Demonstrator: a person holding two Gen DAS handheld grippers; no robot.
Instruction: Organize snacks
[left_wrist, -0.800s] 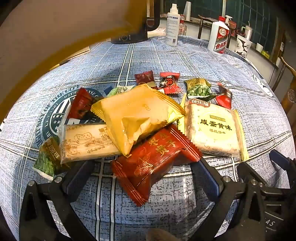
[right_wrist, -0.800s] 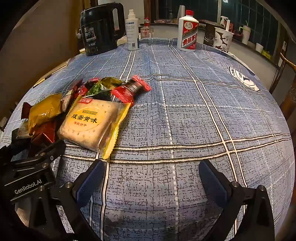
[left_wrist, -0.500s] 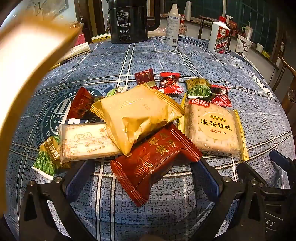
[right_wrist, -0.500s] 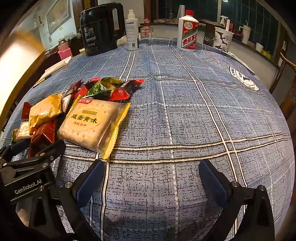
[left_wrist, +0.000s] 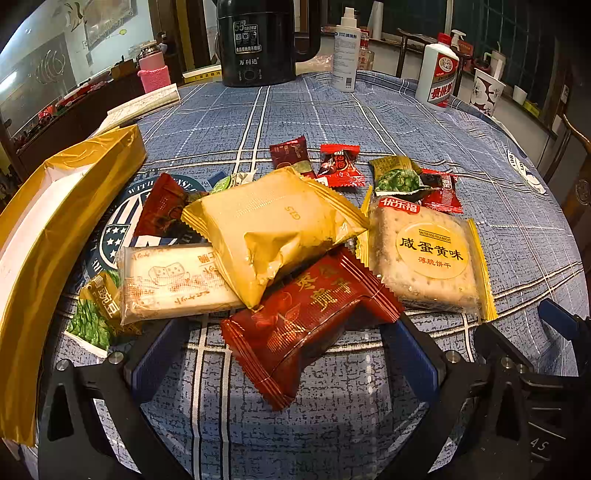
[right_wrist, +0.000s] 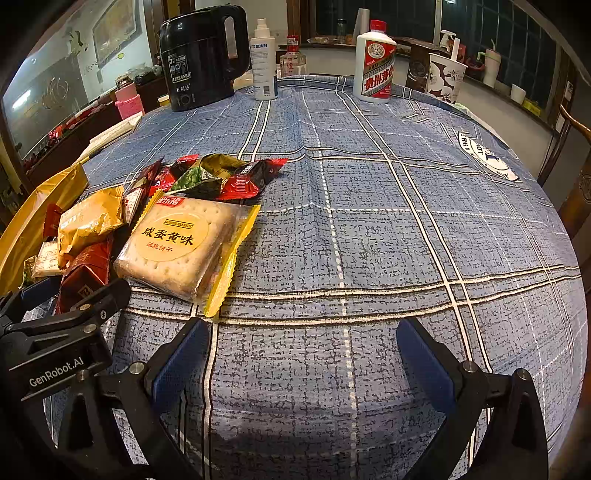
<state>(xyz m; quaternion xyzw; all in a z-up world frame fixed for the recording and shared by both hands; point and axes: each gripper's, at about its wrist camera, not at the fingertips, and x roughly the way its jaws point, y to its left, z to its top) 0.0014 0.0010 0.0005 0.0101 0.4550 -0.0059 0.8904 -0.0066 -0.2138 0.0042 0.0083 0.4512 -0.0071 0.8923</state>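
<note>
Both grippers hang wide open, holding nothing: the left gripper (left_wrist: 288, 354) over the red packet (left_wrist: 310, 321) in the snack pile (left_wrist: 280, 236) near the table's (right_wrist: 369, 240) left edge, beside the gold box (left_wrist: 55, 236); the right gripper (right_wrist: 299, 358) over bare cloth

Black claw (right_wrist: 301, 358), blue pads (right_wrist: 177, 363), silver screws

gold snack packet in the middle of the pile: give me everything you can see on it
The gold packet is a puffy, shiny foil pillow pack with crimped, saw-toothed end seams and faint embossed print, creased and dented near its lower corner. It looks sealed. It lies flat but skewed on top of the pile, overlapping the pale wafer packet on its left and the dark red packet below it. Its right corner reaches the cracker pack. Neither tool touches it.
</note>
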